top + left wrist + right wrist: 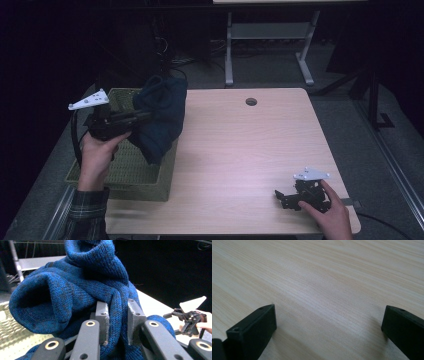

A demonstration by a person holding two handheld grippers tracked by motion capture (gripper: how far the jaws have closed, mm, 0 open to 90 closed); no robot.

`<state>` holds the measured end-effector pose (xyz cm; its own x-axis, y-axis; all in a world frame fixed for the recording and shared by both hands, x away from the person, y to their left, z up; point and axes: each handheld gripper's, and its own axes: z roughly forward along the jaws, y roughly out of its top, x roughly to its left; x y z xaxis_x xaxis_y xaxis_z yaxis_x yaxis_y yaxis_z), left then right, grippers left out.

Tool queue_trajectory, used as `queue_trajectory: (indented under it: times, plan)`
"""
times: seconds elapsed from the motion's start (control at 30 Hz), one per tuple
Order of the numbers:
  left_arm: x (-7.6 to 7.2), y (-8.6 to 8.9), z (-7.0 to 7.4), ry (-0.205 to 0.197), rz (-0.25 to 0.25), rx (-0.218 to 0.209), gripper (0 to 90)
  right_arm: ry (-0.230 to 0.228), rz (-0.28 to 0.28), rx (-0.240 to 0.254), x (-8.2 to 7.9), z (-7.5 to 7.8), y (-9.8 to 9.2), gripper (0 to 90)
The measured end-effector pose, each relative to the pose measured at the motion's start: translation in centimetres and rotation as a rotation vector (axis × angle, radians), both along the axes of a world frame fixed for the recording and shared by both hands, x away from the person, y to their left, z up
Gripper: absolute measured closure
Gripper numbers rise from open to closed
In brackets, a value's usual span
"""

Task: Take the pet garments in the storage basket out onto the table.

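A dark blue knitted sweater (160, 115) hangs lifted above a green woven basket (125, 172) at the table's left side. My left gripper (142, 116) is shut on a fold of it, level with the basket's far rim. In the left gripper view the sweater (75, 290) bunches thickly around my left gripper (117, 322), whose pads (102, 320) press a ridge of knit. My right gripper (281, 196) rests low on the table near the front right corner, held by a hand. In the right gripper view my right gripper (329, 332) stands open over bare wood with nothing between its jaws.
The light wooden table (240, 150) has a round cable hole (251, 102) near its far edge. The basket overhangs the table's left edge. A white desk frame (270, 45) stands on the dark floor behind. The other hand's gripper (190, 317) shows far right in the left gripper view.
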<state>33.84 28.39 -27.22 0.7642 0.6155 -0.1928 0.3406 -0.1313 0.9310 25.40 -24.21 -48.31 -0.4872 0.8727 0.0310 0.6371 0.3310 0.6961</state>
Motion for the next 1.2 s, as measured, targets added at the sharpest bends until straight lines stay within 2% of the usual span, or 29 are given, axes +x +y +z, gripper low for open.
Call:
queue_trajectory:
  times: [0.6, 0.67, 1.07, 1.2]
  plan:
    - [0.7, -5.6, 1.0, -0.041, -0.109, -0.001, 74.7, 0.001, 0.0, 0.0, 0.0, 0.0, 0.0, 0.0]
    - [0.9, -6.7, 0.9, -0.039, -0.13, 0.001, 74.8, 0.001, -0.001, 0.0, 0.0, 0.0, 0.0, 0.0]
    - [1.6, -10.4, -0.1, -0.021, -0.196, 0.033, 74.8, 0.001, -0.001, 0.001, 0.0, 0.0, 0.0, 0.0]
    - [1.7, -11.2, -0.3, -0.019, -0.209, 0.038, 74.8, -0.001, 0.0, 0.0, 0.0, 0.0, 0.0, 0.0]
